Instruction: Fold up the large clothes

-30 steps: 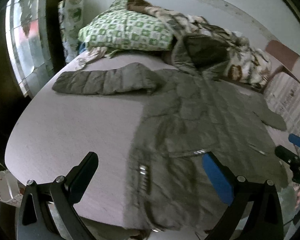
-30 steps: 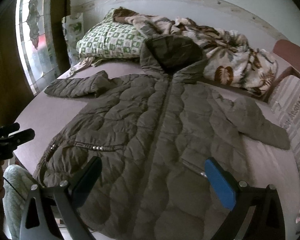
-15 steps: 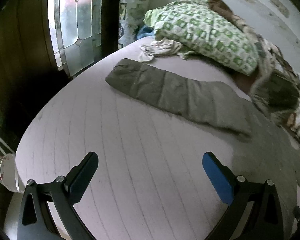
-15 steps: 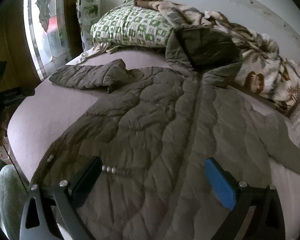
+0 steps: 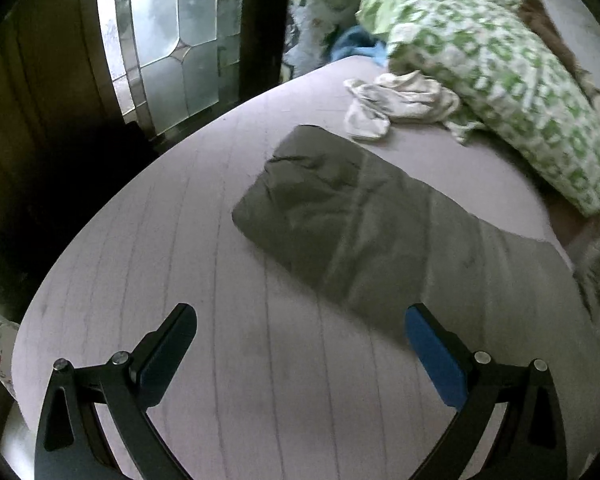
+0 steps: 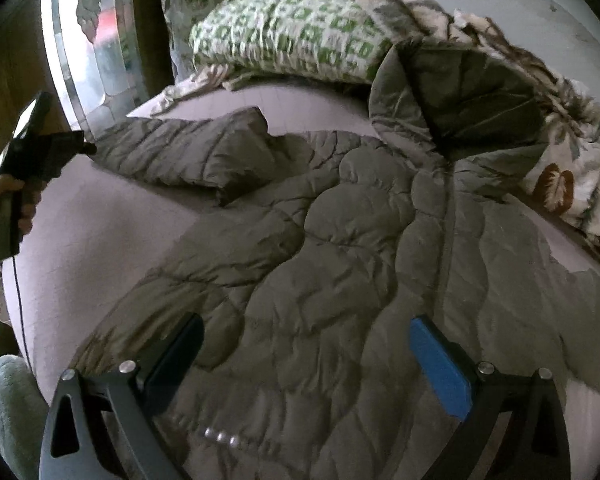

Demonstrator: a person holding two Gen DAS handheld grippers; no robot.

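An olive quilted hooded jacket (image 6: 340, 248) lies spread flat, front up, on a pale pink bed (image 6: 100, 232). Its hood (image 6: 468, 100) rests against the bedding at the head end. One sleeve (image 5: 364, 232) stretches out toward the window side. My left gripper (image 5: 300, 344) is open just short of that sleeve's cuff, with nothing between its fingers. In the right wrist view, the left gripper (image 6: 76, 144) shows at the far left in a hand, near the cuff. My right gripper (image 6: 308, 356) is open, low over the jacket's body.
A green-and-white patterned pillow (image 5: 496, 72) and a crumpled white cloth (image 5: 396, 104) lie at the head of the bed. A floral blanket (image 6: 560, 160) is heaped behind the hood. A leaded glass window (image 5: 168, 40) stands left of the bed. The bed edge drops off at the left.
My left gripper has swung left and forward from the jacket's hem toward the outstretched sleeve's cuff. My right gripper has moved in closer over the jacket's body. Both stayed open.
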